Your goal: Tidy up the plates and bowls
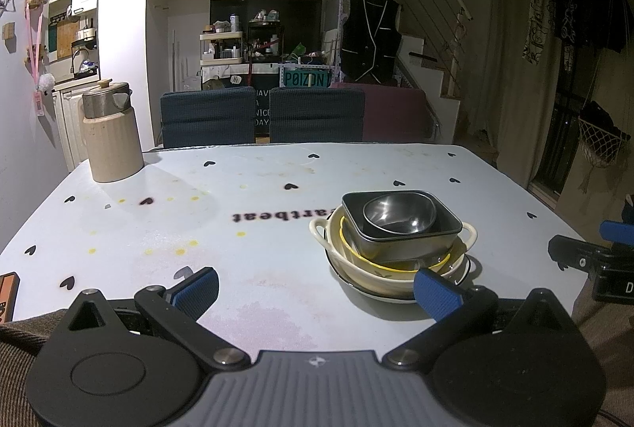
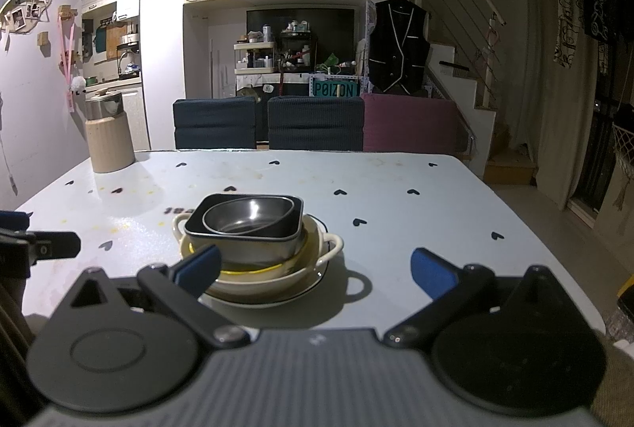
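Sitting near the front edge of the table (image 1: 237,165), the stack of dishes has bare tabletop on every side. At its bottom is a white plate (image 2: 277,302) with a thin dark rim; on that rests a cream two-handled bowl (image 1: 396,278) (image 2: 333,243) with a yellow-rimmed bowl (image 1: 344,233) inside it, then a square dark metal container (image 1: 404,241) (image 2: 241,241), and a round steel bowl (image 1: 400,215) (image 2: 247,215) tilted on top.

The left gripper (image 1: 315,288) hovers low just in front and to the left of the stack, its blue-padded jaws spread wide and holding nothing; the right-hand pad (image 1: 436,294) overlaps the stack's near rim in the view, and whether it touches cannot be told. The right gripper (image 2: 315,268) hovers just in front and to the right of the stack, jaws likewise spread wide and empty.

The tabletop is pale blue with small black hearts, yellowish spots and a printed word beside the stack. Far behind and left of the stack, near the table's back corner, stands a cream ribbed kettle (image 1: 111,134) (image 2: 107,130) with a metal top. Beyond the stack, two dark blue chairs (image 1: 261,116) (image 2: 269,124) and a maroon one (image 2: 408,122) line the far edge, with a staircase (image 2: 467,70) behind.
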A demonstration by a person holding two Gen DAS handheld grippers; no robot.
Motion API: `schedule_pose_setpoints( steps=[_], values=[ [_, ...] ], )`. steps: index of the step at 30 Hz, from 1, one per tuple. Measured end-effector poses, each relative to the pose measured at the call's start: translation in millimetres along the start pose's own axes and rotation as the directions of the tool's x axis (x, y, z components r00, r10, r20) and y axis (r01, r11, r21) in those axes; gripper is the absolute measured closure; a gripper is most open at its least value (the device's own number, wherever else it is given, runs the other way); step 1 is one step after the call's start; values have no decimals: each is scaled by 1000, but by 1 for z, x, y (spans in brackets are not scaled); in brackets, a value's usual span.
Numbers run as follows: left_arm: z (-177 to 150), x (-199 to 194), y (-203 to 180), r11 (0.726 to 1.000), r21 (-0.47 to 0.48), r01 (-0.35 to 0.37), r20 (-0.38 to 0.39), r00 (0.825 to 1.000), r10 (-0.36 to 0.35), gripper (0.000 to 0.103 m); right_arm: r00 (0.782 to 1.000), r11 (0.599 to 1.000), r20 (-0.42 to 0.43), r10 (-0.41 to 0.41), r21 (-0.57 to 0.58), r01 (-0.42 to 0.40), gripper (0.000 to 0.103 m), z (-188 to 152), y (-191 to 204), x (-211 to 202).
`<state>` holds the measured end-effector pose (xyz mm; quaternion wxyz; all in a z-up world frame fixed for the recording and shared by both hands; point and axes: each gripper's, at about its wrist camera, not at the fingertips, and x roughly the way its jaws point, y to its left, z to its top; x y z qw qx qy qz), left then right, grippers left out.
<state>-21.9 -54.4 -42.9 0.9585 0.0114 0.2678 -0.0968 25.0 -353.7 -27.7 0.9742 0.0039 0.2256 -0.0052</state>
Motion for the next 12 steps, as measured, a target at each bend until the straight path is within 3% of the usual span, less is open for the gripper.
schedule_pose_setpoints(
  steps=[12],
  values=[
    [2,0,-3,1000,0,-1,4,1000,1,0,1000,1000,1,1,0,-1,0,0,0,0]
  ],
)
